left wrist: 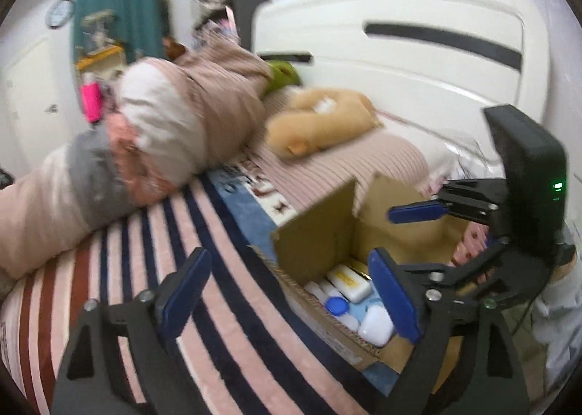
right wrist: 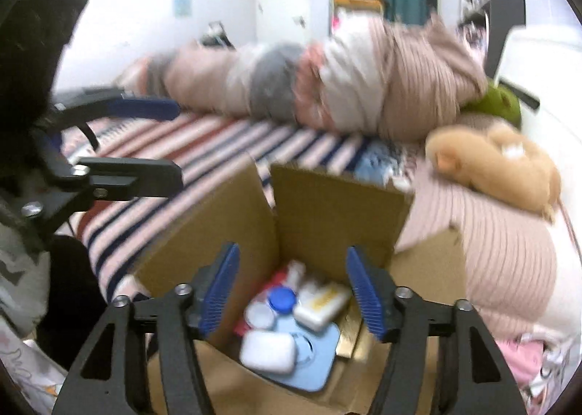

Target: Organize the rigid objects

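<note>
Left tongs: the left gripper (left wrist: 291, 300) hangs with its blue-padded fingers (left wrist: 186, 291) spread wide and nothing between them; it shows again at the left edge of the right wrist view (right wrist: 174, 140), just as wide.
Right tongs: the right gripper (right wrist: 293, 295) is also well open and holds nothing; from the left wrist view it sits off to the right (left wrist: 382, 236), over the box.
Box: an open brown cardboard box (right wrist: 327, 204) sits directly under and ahead of the right tongs, its flaps standing up.
Contents: inside, below the right tongs' tips, lie a white rounded plastic case (right wrist: 267, 351), a white squarish bottle with a yellow label (right wrist: 322, 302), a round blue lid (right wrist: 282, 298), a pale round lidded jar (right wrist: 259, 313) and a light blue flat plastic piece (right wrist: 316, 360), all packed touching one another.
In the way: the upright brown cardboard flap (left wrist: 314, 233) stands between the left tongs and the box's inside.
Underneath: a pink, navy and rust striped blanket (left wrist: 218, 306) spreads beneath the left tongs.
Beyond: a long bundle of rolled pink, grey and white bedding (right wrist: 327, 87) lies across the far side, well past both tongs.
Right of the box: a tan plush toy (right wrist: 498, 167) rests on a ribbed pink cover (right wrist: 509, 251); a green plush thing (right wrist: 498, 104) peeks from behind the bedding.
Far wall: a teal curtain (left wrist: 120, 4) and a round wall clock (left wrist: 60, 13), both blurred.
</note>
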Motion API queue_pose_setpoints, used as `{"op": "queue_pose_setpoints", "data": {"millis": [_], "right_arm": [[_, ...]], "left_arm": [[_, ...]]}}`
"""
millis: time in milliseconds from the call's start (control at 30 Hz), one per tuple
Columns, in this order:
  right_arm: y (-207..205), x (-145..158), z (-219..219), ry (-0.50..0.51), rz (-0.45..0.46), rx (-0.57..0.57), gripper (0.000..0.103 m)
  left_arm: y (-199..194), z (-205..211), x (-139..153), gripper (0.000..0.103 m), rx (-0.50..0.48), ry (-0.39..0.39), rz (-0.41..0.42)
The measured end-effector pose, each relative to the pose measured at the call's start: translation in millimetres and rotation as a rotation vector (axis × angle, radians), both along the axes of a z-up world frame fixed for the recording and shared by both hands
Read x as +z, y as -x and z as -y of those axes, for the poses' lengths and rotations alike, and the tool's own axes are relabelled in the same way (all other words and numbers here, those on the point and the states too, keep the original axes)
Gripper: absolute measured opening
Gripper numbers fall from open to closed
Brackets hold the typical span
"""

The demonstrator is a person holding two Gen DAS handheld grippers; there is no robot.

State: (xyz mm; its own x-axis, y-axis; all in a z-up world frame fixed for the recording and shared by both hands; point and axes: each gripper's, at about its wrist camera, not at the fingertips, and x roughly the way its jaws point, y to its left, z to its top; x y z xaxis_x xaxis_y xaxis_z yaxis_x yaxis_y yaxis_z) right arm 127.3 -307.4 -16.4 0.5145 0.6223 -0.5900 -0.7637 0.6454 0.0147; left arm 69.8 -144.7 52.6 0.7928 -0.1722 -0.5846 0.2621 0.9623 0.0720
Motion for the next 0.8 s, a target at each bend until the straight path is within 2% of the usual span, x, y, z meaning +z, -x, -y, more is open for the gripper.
{"op": "queue_pose_setpoints", "data": {"millis": [100, 133, 233, 333, 467, 800], "right_arm": [[13.7, 15.5, 9.3, -0.083, 0.087, -0.005, 0.097], [19.1, 19.6, 13.9, -0.118, 0.118, -0.01, 0.101], [27.7, 24.0, 20.7, -0.166, 0.158, -0.017, 0.102], [32.1, 20.9, 25.3, -0.195, 0.168, -0.023, 0.102], [33.1, 16.9, 25.0, -0.201, 0.163, -0.033, 0.102], [36.2, 16.9, 22.0, -0.212, 0.155, -0.036, 0.102]], "left_arm": [[14.1, -14.1, 3.8, 0.099, 0.08, 0.067, 0.052], [17.7, -19.1, 3.7, 0.099, 0.112, 0.083, 0.065], [25.9, -33.2, 0.2, 0.099, 0.221, 0.114, 0.086], [30.2, -43.8, -4.6, 0.099, 0.276, 0.134, 0.096], [33.8, -52.8, -8.5, 0.099, 0.307, 0.15, 0.096], [37.4, -53.8, -9.0, 0.099, 0.325, 0.121, 0.109]]}}
